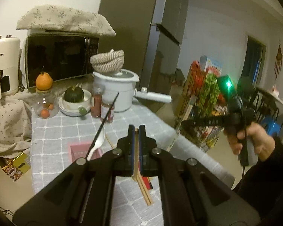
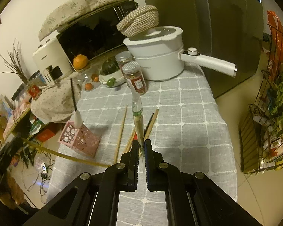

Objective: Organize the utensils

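Observation:
In the left wrist view my left gripper (image 1: 136,130) is shut on a wooden chopstick (image 1: 136,150) that stands upright between the pads, raised above the grey checked table (image 1: 53,131). The same chopstick shows as a blurred yellow streak (image 2: 66,155) in the right wrist view. My right gripper (image 2: 141,143) is shut on a pair of chopsticks in a clear sleeve (image 2: 138,120), pointing away over the table. A pink perforated holder (image 2: 79,139) near the left table edge holds a white spoon (image 2: 78,119) and a black chopstick (image 2: 73,94). Loose wooden chopsticks (image 2: 120,130) lie beside it.
At the back of the table stand a white pot (image 2: 156,64) with a woven basket (image 2: 139,19) on it, two spice jars (image 2: 136,80), a bowl with a green squash (image 2: 108,68) and a glass jar. A microwave (image 1: 60,58), a fridge and a wire rack (image 2: 269,103) surround the table.

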A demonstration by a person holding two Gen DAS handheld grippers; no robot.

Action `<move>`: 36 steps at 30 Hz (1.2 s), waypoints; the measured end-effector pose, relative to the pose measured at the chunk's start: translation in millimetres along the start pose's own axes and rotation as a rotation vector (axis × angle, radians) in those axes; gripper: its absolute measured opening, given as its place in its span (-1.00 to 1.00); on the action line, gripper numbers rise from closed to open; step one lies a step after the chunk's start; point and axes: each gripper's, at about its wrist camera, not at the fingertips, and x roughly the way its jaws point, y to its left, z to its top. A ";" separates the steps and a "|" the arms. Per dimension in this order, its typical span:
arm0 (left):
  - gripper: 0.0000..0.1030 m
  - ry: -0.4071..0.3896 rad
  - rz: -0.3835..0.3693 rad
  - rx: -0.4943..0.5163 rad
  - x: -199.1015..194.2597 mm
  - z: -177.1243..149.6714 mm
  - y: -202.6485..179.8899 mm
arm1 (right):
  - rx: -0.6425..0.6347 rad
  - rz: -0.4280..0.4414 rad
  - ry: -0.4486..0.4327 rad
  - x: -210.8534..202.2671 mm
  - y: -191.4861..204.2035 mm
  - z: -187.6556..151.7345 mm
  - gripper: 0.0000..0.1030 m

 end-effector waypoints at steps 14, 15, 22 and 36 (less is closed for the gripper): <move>-0.92 -0.141 0.076 -0.026 -59.0 45.5 -1.7 | -0.079 0.100 -0.130 -50.5 42.8 16.8 -0.89; -0.92 -0.154 0.096 -0.019 -64.1 50.3 -1.4 | -0.086 0.107 -0.137 -53.2 47.3 17.9 -0.89; -0.92 -0.190 0.235 0.019 -73.8 74.2 13.0 | -0.115 0.169 -0.155 -55.3 77.7 28.1 -0.89; -0.92 -0.126 0.269 -0.009 -47.1 75.9 32.7 | -0.089 0.142 -0.063 -7.3 80.1 37.8 -0.85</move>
